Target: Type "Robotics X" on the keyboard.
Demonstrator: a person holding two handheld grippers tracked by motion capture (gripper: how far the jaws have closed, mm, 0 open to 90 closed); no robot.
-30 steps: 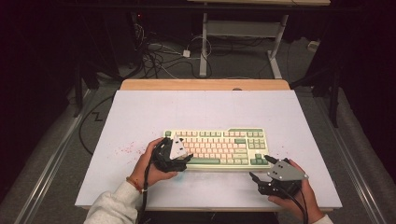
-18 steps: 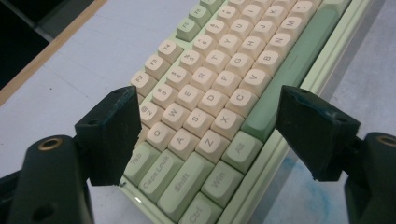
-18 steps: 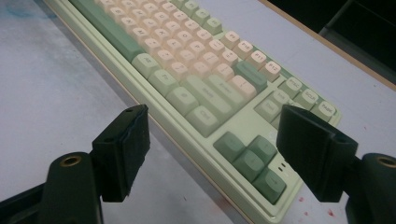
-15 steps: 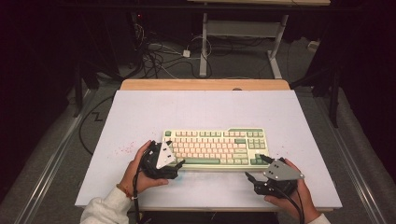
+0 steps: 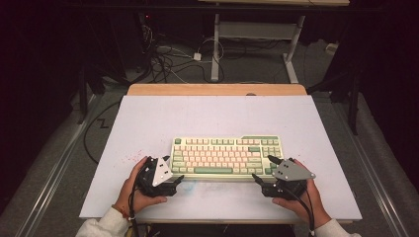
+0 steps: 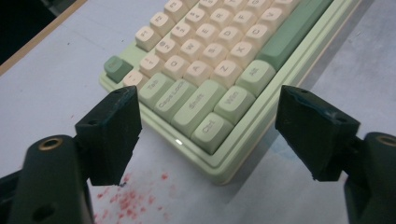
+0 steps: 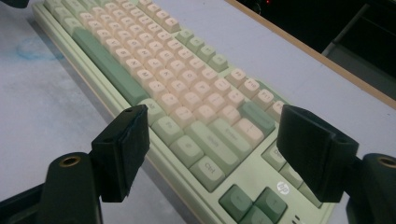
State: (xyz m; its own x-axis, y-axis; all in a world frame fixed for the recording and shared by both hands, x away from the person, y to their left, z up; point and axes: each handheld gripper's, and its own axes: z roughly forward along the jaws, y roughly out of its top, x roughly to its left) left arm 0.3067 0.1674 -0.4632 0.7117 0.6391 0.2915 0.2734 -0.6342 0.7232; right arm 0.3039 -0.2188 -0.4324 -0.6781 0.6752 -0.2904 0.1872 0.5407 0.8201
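Keyboard [image 5: 226,157] lies near the desk's [image 5: 148,123] front edge, and I have its front corners between the wide, empty jaws of left gripper [image 5: 174,169], which have just been closing slightly, and right gripper [image 5: 262,169].

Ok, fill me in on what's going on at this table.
A person holds a black two-jaw tool in each hand at a pale green and cream keyboard on the white table. The left tool sits at the keyboard's near left corner, its jaws spread to either side of the corner by the Ctrl key without pressing it. The right tool is at the near right corner, also open. Nothing is gripped yet.
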